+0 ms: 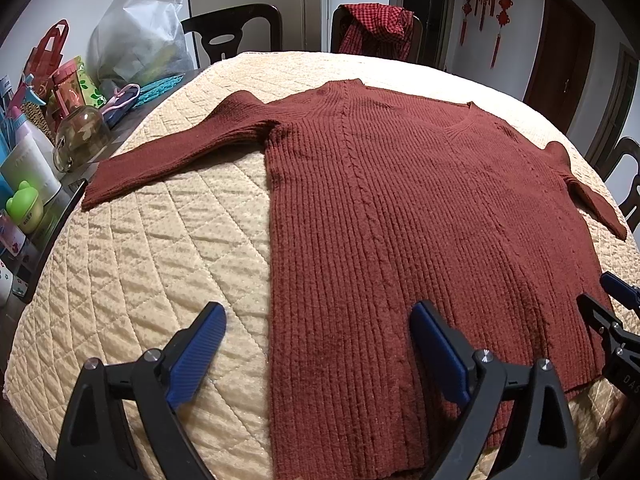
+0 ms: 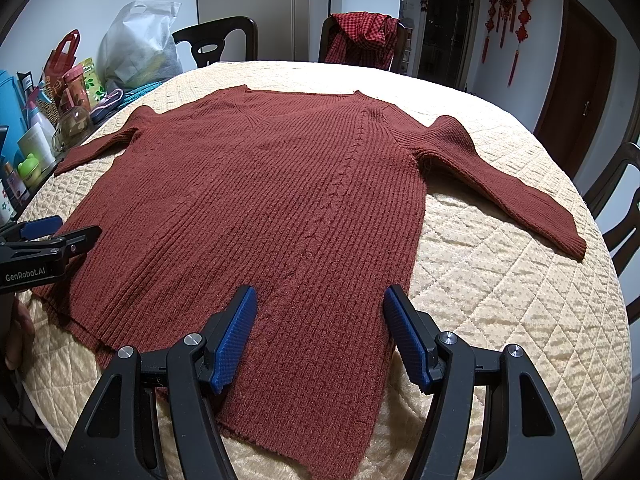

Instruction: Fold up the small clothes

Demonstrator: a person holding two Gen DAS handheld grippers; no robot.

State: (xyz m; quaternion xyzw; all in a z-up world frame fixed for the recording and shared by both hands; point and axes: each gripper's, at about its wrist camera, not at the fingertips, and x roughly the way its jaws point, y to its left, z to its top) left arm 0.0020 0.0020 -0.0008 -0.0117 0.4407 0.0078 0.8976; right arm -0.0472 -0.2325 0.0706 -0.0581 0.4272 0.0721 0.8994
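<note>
Rust-red sweater (image 2: 256, 208) is lying flat, sleeves spread, on the quilted worktop (image 2: 500, 300). Left gripper (image 1: 318, 354) and right gripper (image 2: 320, 334) are hovering over its hem, jaws apart. Left gripper's body is reading "GenRobot.AI".

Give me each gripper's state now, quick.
Left gripper: open, holding nothing, above the sweater.
Right gripper: open, holding nothing.

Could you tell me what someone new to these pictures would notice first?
A dark red knitted sweater lies flat, sleeves spread, across a cream quilted cover on the table. Both grippers, left and right, hover open over its near hem. Beyond it, a red checked garment hangs on a chair, and bottles and bags crowd the left edge.
</note>
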